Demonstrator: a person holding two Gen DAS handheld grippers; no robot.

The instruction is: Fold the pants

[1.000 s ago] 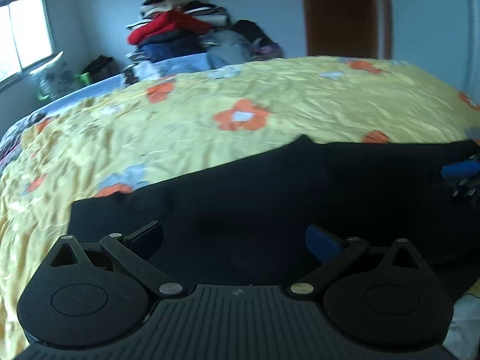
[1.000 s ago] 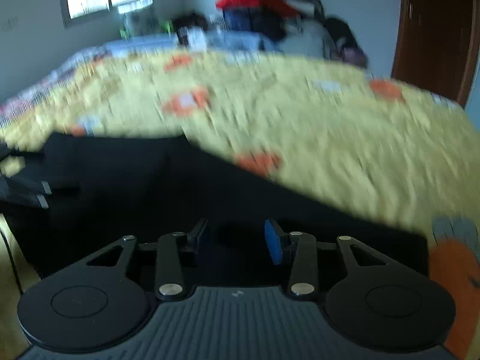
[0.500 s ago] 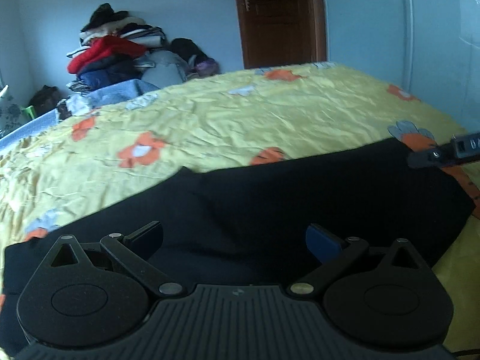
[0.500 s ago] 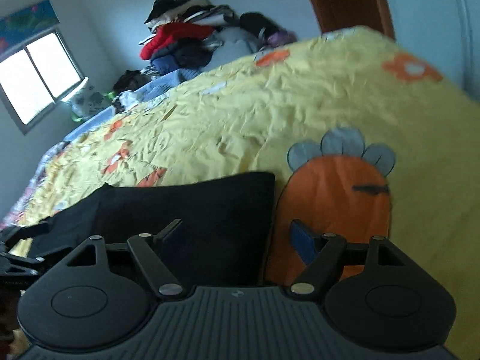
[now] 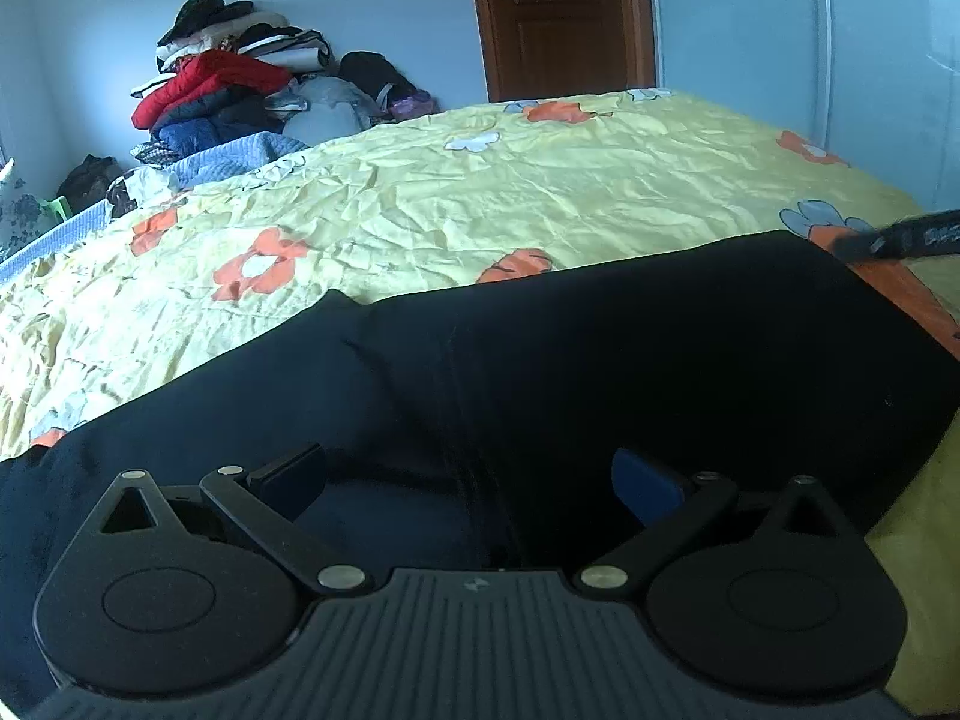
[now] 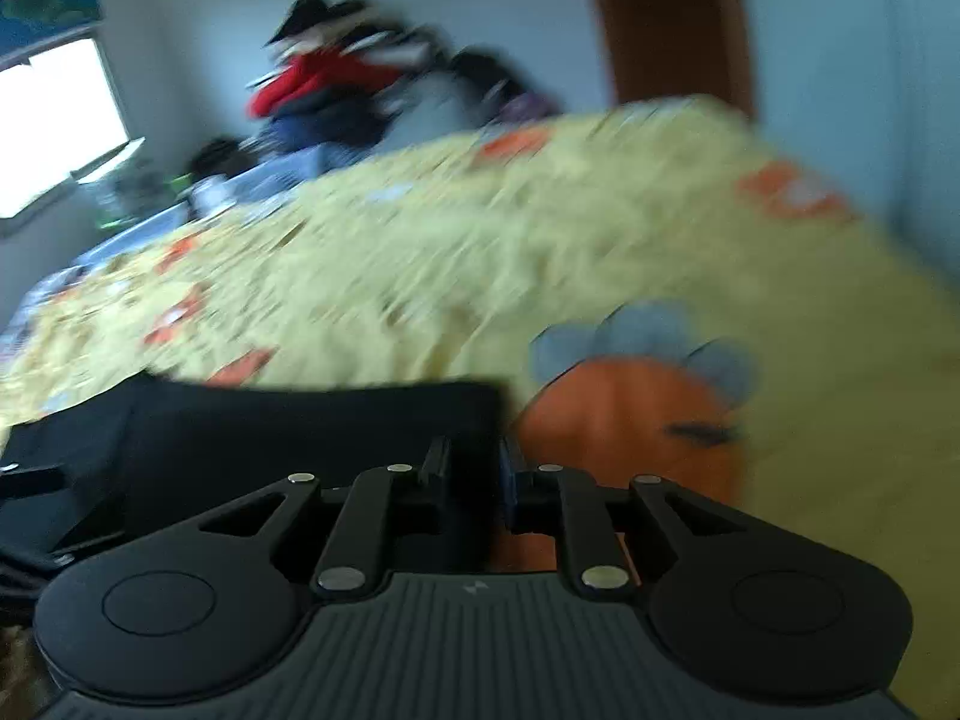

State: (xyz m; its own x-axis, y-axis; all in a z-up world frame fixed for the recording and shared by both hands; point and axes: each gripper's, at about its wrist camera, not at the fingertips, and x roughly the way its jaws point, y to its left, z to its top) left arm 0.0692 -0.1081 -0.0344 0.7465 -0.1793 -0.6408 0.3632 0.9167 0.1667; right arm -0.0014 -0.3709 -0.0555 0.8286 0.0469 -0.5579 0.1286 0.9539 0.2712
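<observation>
we find the black pants [image 5: 600, 360] lying flat across the near part of a bed, on a yellow sheet [image 5: 540, 192] printed with orange flowers. the fabric runs from the left edge of the left view to near the right edge, with one faint crease down its middle.

the left tongs [image 5: 474, 474] hang low over the pants with their jaws standing wide apart. nothing lies between the pads, and we see no contact with the cloth.

the right tongs [image 6: 474, 468] sit at the far right corner of the pants [image 6: 312, 432], beside an orange carrot print [image 6: 624, 414] on the sheet. their jaws are closing and stand nearly together. the edge of the pants lies in the narrow gap, but the right view is blurred and we cannot tell whether the pads press on it.

in the left view the tip of the right tongs shows as a dark bar at the right edge, touching or just over that same corner.

beyond the bed we note a pile of clothes [image 5: 228, 90] against the wall, a brown door [image 5: 558, 18] and a window [image 6: 54, 126].
</observation>
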